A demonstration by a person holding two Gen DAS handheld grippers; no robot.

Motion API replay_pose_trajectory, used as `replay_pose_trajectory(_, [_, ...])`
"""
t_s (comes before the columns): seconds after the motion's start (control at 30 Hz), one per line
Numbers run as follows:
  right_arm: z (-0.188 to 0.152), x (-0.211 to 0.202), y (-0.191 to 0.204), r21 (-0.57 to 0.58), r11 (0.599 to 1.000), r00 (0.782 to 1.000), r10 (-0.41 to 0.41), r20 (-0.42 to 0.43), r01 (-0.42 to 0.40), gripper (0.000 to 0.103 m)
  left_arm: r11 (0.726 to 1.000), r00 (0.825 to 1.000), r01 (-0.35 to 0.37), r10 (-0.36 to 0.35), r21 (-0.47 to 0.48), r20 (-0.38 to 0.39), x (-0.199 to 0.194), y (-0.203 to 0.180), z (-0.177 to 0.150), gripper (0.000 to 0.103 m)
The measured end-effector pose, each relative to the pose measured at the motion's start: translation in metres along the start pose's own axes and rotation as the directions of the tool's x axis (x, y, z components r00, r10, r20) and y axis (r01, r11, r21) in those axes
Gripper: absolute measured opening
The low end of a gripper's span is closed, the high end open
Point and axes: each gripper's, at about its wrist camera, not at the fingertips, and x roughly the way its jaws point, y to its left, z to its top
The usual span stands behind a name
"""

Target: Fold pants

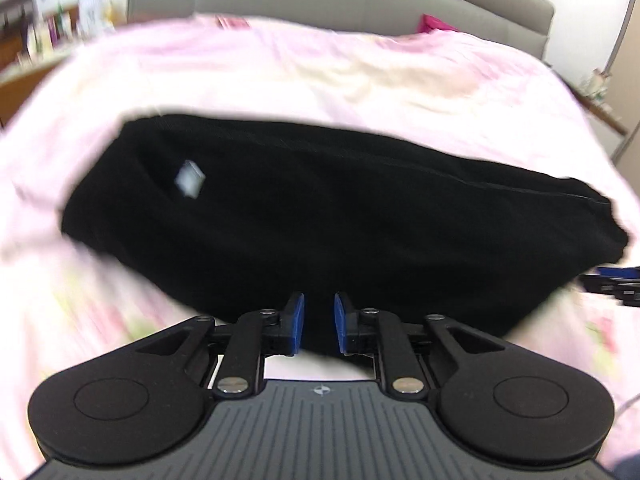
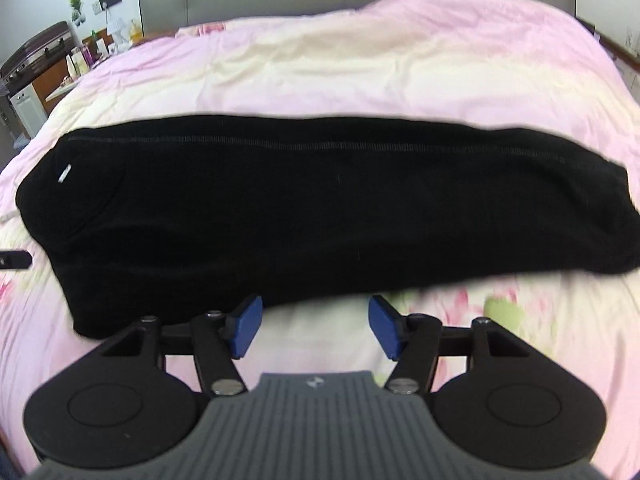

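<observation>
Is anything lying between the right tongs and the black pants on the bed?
Nothing visible. The right tongs stand open at the near edge of the black pants, with only bare pink bedspread between the pads. No other item lies on the pants.

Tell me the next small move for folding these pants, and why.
Probably bring the right gripper forward onto the near edge of the black pants. They lie as one long band across the pink bedspread, not yet folded end to end, and its blue pads stand open just short of the cloth.
</observation>
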Motion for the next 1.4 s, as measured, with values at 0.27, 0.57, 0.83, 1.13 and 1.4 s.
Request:
replay_pose_trajectory(0.27, [0.064,0.075,0.01,-0.033,0.999,0.999,-0.031,0.006,0.032,0.06,0.988,0.987,-0.154,0.155,0.014,-0.045,0.086,0.061,0.061,0.021])
replay_pose_trajectory(0.57, [0.132,0.188,-0.014,-0.068,0.987,0.985,-0.153,-0.081,0.147,0.076,0.963,0.964,-0.244,0.227,-0.119,-0.14,0.144,0.111,0.088,0.007])
replay_pose_trajectory(0.83, [0.158,0.218,-0.039,0.051,0.991,0.981,-0.117,-0.156,0.126,0.082,0.946,0.94,-0.311,0.292,-0.093,-0.175,0.154,0.101,0.097,0.006])
replay_pose_trajectory(1.13, [0.113,0.128,-0.095,0.044,0.994,0.993,-0.099,-0.066,0.102,0.064,0.965,0.962,-0.263,0.263,0.006,-0.077,0.072,0.065,0.073,0.014])
replay_pose_trajectory(1.4, [0.059,0.055,-0.236,0.229,0.969,0.995,-0.081,-0.053,0.091,0.0,0.989,0.984,-0.148,0.145,-0.029,-0.105,0.048,-0.008,0.049,0.014])
